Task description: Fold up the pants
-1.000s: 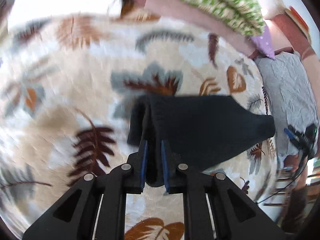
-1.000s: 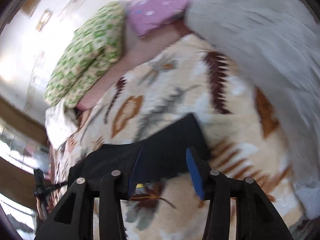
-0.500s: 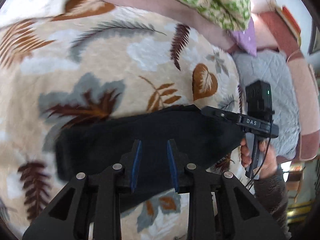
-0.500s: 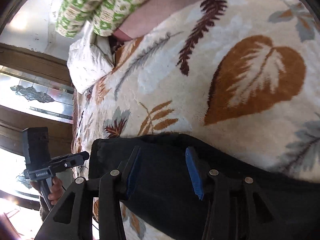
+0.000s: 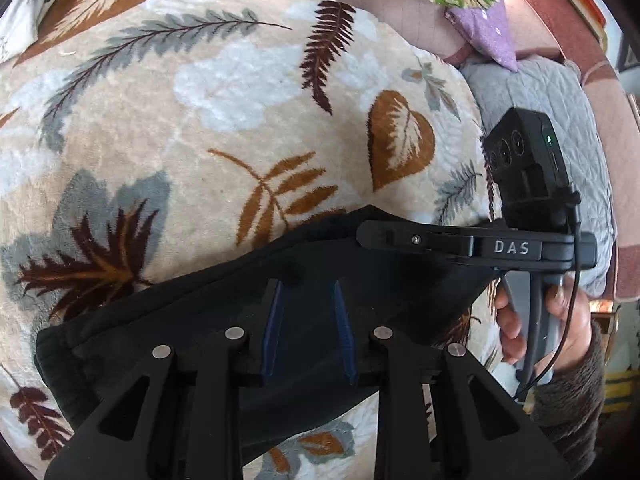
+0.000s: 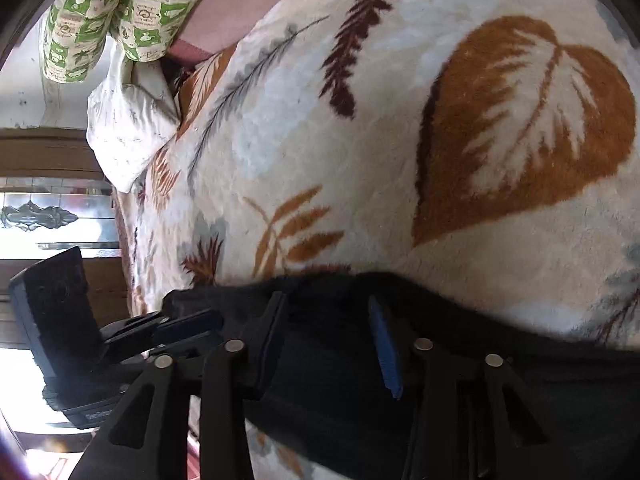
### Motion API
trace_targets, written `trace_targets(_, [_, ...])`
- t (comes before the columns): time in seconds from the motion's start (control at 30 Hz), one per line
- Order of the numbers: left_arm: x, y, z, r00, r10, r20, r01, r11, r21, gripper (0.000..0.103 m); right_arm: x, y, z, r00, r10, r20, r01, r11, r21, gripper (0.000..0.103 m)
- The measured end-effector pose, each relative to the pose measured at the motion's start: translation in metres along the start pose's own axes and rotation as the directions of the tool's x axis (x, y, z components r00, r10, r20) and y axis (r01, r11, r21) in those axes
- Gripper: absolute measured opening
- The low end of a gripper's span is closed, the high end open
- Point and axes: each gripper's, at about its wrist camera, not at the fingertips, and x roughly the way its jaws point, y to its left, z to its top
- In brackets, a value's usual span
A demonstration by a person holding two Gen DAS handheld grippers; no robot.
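The dark, soft-knit pants [image 5: 192,328] lie as a long folded band across the near part of the cream fleece blanket with the brown and grey leaf print [image 5: 192,128], close to its near edge and well short of the far edge where the green patterned pillow [image 6: 112,8] sits.

The left gripper [image 5: 308,332] stands over the middle of the band with its blue pads [image 5: 274,332] parted and dark cloth showing between them; nothing looks pinched, so I read it as released. The right gripper [image 6: 328,344] is over the band's other end, its jaws wider apart and just now narrowing. Cloth fills the gap, but the fabric is too dark to tell if the pads press on it; probably not.

This looks like the moment after a fold has been laid down. The next move calls for choosing fresh hold points: each claw needs to close on an edge of the band at its own end, taking all layers together, before carrying one end over the other.
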Motion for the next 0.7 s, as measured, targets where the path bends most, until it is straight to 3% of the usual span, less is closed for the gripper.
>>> trace_targets(0.13, [0.006, 0.004, 0.002, 0.999, -0.019, -0.033, 0.018, 0.999, -0.036, 0.024, 0.010, -0.006, 0.004, 1.000, 0.014, 0.005, -0.014, 0.999, 0.047, 0.041])
trace_targets(0.27, [-0.005, 0.017, -0.002, 0.999, 0.030, -0.023, -0.032, 0.995, -0.092, 0.024, 0.010, -0.006, 0.004, 0.998, 0.029, 0.060, -0.033, 0.997, 0.072, 0.039])
trace_targets(0.33, [-0.013, 0.026, -0.003, 1.000, 0.024, -0.006, -0.024, 0.991, -0.131, 0.025, 0.009, -0.008, 0.004, 0.996, 0.019, 0.089, -0.026, 0.996, 0.085, 0.018])
trace_targets(0.4, [-0.016, 0.036, -0.003, 1.000, 0.003, -0.003, -0.004, 0.982, -0.186, 0.047, 0.009, -0.013, 0.005, 0.994, -0.006, 0.110, -0.003, 0.997, 0.081, 0.005])
trace_targets(0.43, [-0.018, 0.041, -0.003, 1.000, -0.003, 0.005, 0.004, 0.976, -0.220, 0.051, 0.010, -0.016, 0.005, 0.993, 0.005, 0.116, -0.015, 0.996, 0.083, 0.004])
trace_targets(0.53, [-0.020, 0.046, 0.001, 1.000, 0.003, 0.014, 0.001, 0.965, -0.260, 0.052, 0.005, -0.014, 0.004, 0.988, 0.028, 0.155, -0.038, 0.997, 0.061, 0.004])
trace_targets(0.6, [-0.015, 0.046, 0.004, 1.000, -0.002, -0.005, 0.000, 0.963, -0.270, 0.061, 0.006, -0.016, 0.003, 0.986, 0.038, 0.160, -0.048, 0.997, 0.060, 0.003])
trace_targets(0.7, [0.002, 0.036, 0.008, 0.990, 0.106, -0.090, -0.123, 0.969, -0.213, 0.063, 0.005, -0.019, 0.002, 0.985, 0.053, 0.164, -0.064, 0.996, 0.061, 0.003])
